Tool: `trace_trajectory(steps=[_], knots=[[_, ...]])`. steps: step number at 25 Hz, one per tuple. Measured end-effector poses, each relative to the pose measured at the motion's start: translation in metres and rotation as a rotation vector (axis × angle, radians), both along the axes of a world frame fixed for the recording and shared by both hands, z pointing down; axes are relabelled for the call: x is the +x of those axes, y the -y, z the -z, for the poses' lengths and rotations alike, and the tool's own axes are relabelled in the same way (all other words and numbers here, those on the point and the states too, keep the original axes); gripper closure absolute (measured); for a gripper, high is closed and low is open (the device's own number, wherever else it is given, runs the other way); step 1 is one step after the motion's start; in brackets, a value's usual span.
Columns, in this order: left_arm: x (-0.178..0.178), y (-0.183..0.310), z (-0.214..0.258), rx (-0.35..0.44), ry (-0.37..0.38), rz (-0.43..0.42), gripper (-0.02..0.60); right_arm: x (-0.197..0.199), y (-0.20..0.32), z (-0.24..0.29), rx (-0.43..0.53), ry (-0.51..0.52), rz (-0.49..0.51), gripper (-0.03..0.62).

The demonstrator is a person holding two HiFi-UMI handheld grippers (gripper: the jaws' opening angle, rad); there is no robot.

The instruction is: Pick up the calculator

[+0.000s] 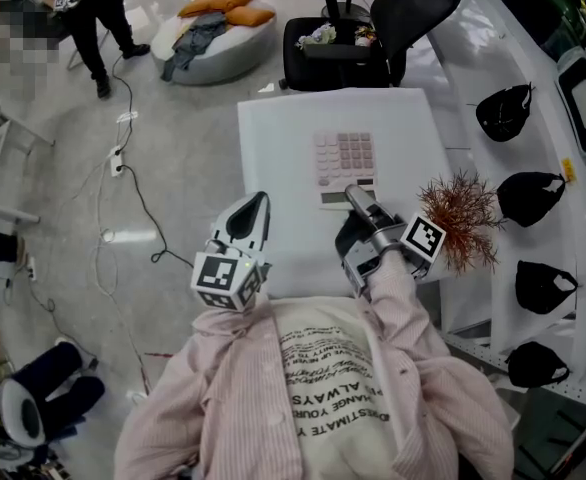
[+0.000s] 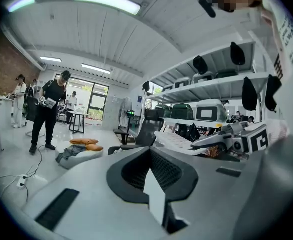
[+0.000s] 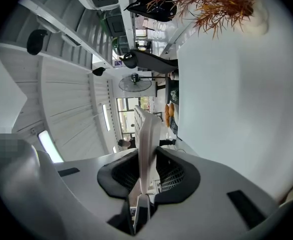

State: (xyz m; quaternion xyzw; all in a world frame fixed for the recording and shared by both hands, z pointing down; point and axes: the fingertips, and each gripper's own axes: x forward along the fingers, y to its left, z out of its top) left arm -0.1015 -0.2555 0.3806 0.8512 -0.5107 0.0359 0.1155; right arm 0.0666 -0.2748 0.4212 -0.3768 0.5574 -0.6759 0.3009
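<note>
Calculator point(image 1: 345, 163) stands edge-on between the jaws of the right gripper point(image 1: 359, 202), which are closed on its near edge to lift it off the tabletop point(image 1: 273, 138). The left gripper point(image 1: 251, 216) has its jaws together and empty.

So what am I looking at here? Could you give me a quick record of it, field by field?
Surface: white table
Main item: calculator with pink keys, over the table
Right gripper: shut on the calculator's near edge
Left gripper: jaws together, nothing between them, at the table's near left corner
Nearby: reddish dried plant at the table's right; black office chair beyond the table
</note>
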Motion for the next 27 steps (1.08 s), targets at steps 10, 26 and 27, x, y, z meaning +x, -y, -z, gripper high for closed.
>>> trace_trajectory(steps=[10,26,27], knots=[[-0.0006,-0.0013,-0.0027,-0.003,0.009,-0.001,0.580,-0.0010,-0.0019,-0.0016,-0.008,0.002,-0.004,0.523],[0.0008,-0.0011,-0.0069,-0.013,0.018,-0.010,0.580,-0.0007,-0.0031,-0.0014,-0.007,0.011,-0.012,0.523],[0.0010,-0.0014,-0.0073,-0.013,0.019,-0.011,0.580,-0.0007,-0.0034,-0.0017,-0.007,0.011,-0.011,0.523]])
